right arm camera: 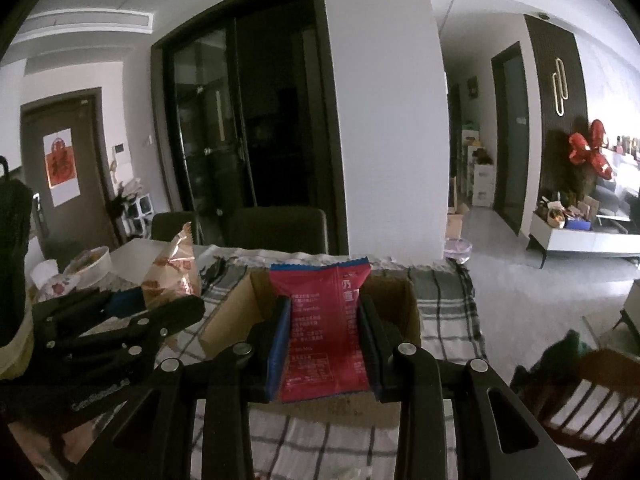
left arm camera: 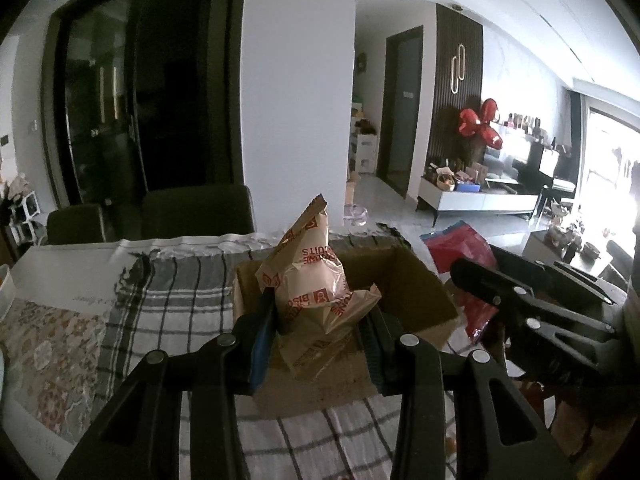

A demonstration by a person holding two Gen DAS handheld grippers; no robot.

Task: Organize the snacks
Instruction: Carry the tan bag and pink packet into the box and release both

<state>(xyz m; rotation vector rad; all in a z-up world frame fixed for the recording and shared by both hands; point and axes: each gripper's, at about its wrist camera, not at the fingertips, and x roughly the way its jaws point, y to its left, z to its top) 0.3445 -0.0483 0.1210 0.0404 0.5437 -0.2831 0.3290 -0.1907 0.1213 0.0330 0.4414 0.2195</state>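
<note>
Snacks are gripped on both sides: the left gripper [left arm camera: 320,316] has its two fingers pressed against the sides of a tan biscuit bag [left arm camera: 310,280] printed with red lettering, its crumpled top pointing up. The right gripper [right arm camera: 324,340] pinches a flat red snack packet [right arm camera: 324,328] between its blue-lined pads, the packet standing upright with its printed back facing the camera and its serrated top edge showing above the fingers.

Both packages hang over an open cardboard box [left arm camera: 416,280], which appears in the right wrist view as a brown box [right arm camera: 394,304] just behind the red packet. The biscuit bag's lower end sits at the near wall of the box; whether it touches the bottom cannot be told. In the left wrist view the right gripper's black linkage enters from the right edge with the red packet beside the box.

The box rests on a grey and white checked cloth [left arm camera: 176,300] spread over the table, with a floral patterned mat [left arm camera: 52,360] to the left of it. In the right wrist view a white bowl [right arm camera: 90,264] and a patterned cup stand on the table's far left.

Beyond the table stand two dark chair backs [right arm camera: 280,228], a white pillar, dark glass doors, and a low white TV cabinet [left arm camera: 480,200] with a red balloon figure [left arm camera: 480,124] above it.
</note>
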